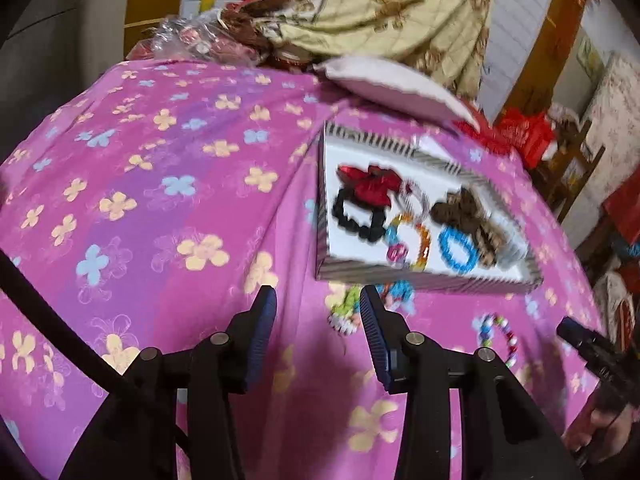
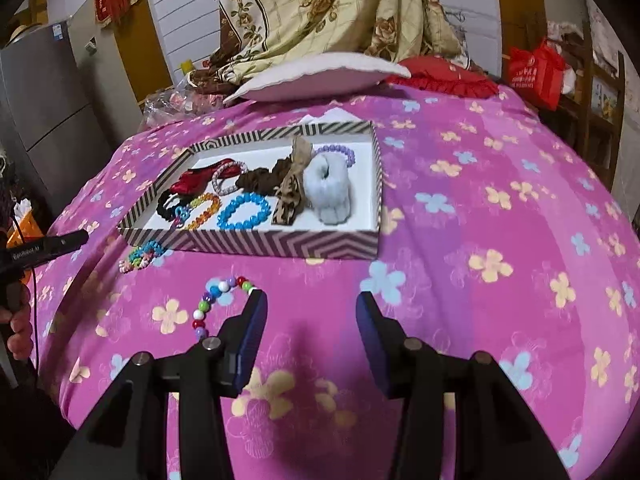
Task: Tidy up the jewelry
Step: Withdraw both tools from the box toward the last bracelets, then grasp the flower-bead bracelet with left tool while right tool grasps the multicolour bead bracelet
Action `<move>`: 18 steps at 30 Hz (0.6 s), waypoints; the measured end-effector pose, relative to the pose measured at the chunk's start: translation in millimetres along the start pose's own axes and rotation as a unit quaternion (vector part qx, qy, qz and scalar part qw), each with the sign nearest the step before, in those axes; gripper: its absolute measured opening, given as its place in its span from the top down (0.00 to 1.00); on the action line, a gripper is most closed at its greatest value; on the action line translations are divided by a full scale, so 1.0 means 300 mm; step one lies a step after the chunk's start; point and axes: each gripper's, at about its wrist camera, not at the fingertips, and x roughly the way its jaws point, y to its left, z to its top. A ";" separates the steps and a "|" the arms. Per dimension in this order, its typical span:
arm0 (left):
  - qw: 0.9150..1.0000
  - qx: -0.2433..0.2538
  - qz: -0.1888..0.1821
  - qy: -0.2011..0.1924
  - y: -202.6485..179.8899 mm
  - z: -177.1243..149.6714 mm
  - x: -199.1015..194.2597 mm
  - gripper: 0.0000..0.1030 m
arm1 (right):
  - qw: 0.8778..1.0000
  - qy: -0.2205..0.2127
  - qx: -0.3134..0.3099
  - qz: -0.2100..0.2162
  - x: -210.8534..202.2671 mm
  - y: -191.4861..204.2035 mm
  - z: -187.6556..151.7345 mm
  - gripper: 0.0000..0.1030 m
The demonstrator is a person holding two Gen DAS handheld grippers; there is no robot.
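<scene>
On the bed with its pink flowered cover (image 2: 460, 240), two pieces of jewelry lay outside the chevron-striped shallow cardboard box (image 2: 256, 242). Furthest left was the small tangle of pastel beaded bracelets (image 2: 140, 254), just against the box's near wall. The left claw (image 1: 318, 312) stood released, nothing between its blue pads, with that tangle just beyond its tips. To do this well, I judged it should come straight down over the tangle and gather every strand before lifting. Next along lay the loop of large multicoloured round beads (image 2: 218, 300), beside the left finger of the right claw (image 2: 310, 312), which was likewise released and empty. It needed to shift left until one bead sat squarely between the pads. Inside the box, the turquoise beaded bracelet (image 2: 244, 210) left bare floor nearby for setting pieces down.
</scene>
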 end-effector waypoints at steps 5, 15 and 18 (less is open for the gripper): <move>0.998 0.048 -0.016 0.022 -0.072 -0.031 0.057 0.76 | 1.000 0.025 0.005 0.014 0.078 0.028 0.007 0.53; 0.991 0.116 0.024 0.057 -0.135 -0.050 0.191 0.76 | 0.999 0.039 -0.013 0.011 0.101 0.062 0.015 0.53; 0.991 0.122 0.025 0.049 -0.145 -0.049 0.203 0.76 | 0.998 0.051 -0.021 0.015 0.120 0.075 0.012 0.53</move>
